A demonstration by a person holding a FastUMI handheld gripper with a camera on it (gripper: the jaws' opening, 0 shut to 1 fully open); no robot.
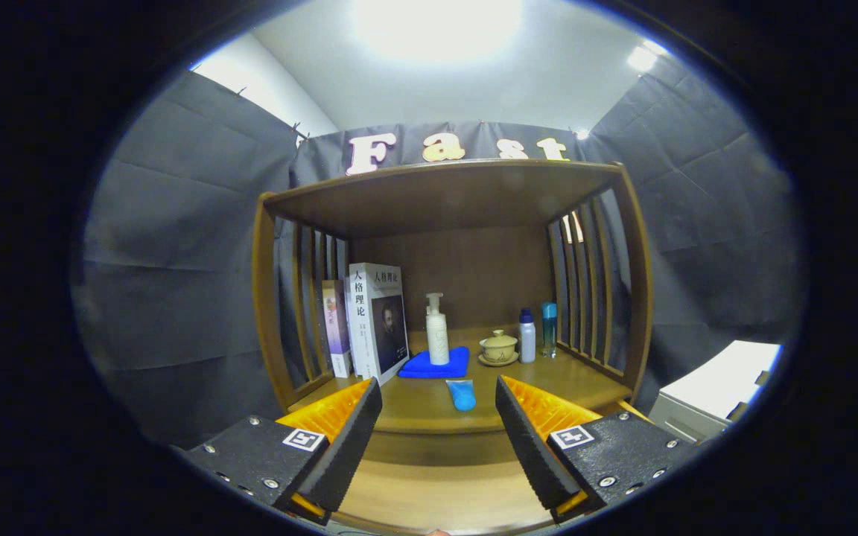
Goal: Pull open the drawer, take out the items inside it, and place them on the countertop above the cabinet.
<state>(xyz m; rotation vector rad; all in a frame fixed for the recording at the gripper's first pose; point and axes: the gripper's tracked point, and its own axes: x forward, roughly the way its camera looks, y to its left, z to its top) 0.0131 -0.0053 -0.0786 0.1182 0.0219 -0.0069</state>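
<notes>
Gripper view: tongs (438, 435) spread wide, empty, short of blue tube (462, 394) on worktop (429, 413); risk of nudging tube rearward toward pump bottle (437, 330).

Staged recording booth: dark cloth walls (176, 223) around wooden cabinet (444, 193) holding books (377, 320), toiletries.

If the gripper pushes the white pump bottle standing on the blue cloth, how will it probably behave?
The pump bottle is tall and narrow, so it may tip easily. It stands on a folded blue cloth, a soft base that probably makes it less steady. The open gripper is not touching it.
</notes>
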